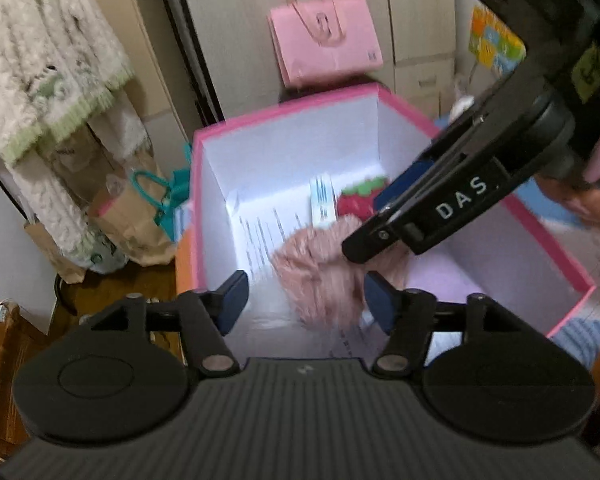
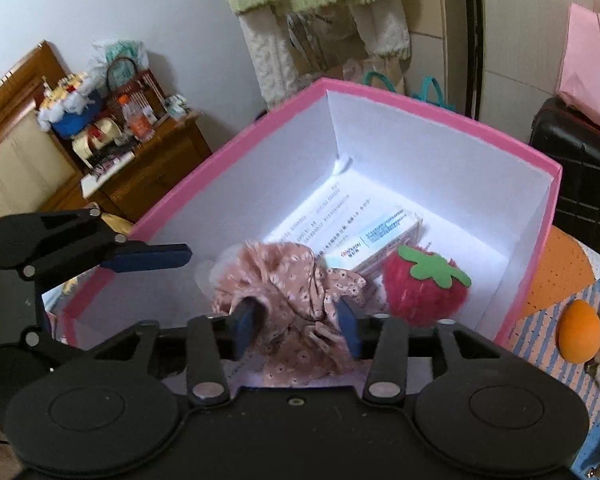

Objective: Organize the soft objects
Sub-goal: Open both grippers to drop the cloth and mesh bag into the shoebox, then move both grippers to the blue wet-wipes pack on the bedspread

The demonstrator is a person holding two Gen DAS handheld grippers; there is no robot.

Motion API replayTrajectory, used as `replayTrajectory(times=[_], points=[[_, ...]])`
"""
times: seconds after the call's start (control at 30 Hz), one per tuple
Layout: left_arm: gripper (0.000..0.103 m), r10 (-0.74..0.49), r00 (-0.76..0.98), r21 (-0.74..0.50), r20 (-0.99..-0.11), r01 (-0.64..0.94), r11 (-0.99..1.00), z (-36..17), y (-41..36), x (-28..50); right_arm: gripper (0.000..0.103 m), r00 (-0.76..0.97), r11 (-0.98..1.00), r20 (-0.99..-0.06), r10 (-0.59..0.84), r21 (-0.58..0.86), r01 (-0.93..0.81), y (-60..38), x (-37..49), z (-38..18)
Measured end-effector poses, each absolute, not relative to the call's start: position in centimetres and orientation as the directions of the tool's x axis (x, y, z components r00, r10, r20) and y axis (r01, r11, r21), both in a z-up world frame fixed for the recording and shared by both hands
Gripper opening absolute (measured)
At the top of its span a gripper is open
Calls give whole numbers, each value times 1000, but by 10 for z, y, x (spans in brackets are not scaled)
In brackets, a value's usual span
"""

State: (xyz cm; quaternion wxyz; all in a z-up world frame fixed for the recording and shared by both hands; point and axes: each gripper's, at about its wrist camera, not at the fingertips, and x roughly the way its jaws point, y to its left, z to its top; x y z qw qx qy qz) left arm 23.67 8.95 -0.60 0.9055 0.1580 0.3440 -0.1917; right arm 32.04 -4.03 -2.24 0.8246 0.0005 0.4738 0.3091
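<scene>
Right gripper (image 2: 296, 326) pinches a pink floral scrunchie (image 2: 288, 300) inside a pink box (image 2: 236, 148), beside a plush strawberry (image 2: 420, 288). Left gripper (image 1: 306, 300) hovers above, fingers spread.

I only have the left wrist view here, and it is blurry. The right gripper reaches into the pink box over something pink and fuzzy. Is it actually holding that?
Observer: Yes. In the right wrist view the right gripper has its fingers closed on a pink floral scrunchie, above the inside of the pink box.
Operator: What is the red blob behind it?
Observer: A plush strawberry with a green felt leaf, lying on the box floor beside a small carton.
Operator: Anything soft still outside the box?
Observer: An orange egg-shaped sponge sits on the patterned cloth to the box's right.
</scene>
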Motion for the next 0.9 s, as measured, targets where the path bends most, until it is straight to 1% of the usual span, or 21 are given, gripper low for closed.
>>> replayTrajectory(times=[0.1,0.3,0.37,0.5,0.6,0.73,0.9], points=[[68,-253,703,125,-665,439,890,6,98,226,57,389,810,-757,525,303,-502,-49,313,-12],[72,-328,671,-18,-665,424,906,29,114,214,58,440,802,-704,558,320,-505,-73,288,11],[72,-343,666,-46,-663,421,906,36,114,208,58,463,806,-692,554,307,-506,-80,277,20],[76,-346,678,-40,-649,424,905,47,106,192,58,506,816,-675,537,263,-514,-95,253,37],[76,-352,687,-22,-636,440,898,57,95,177,60,528,817,-666,527,225,-531,-106,233,48],[77,-379,681,-15,-627,476,879,66,77,159,60,551,816,-661,510,168,-554,-130,201,58],[79,-445,650,-27,-616,546,837,71,49,147,63,602,840,-646,469,116,-530,-165,168,65]])
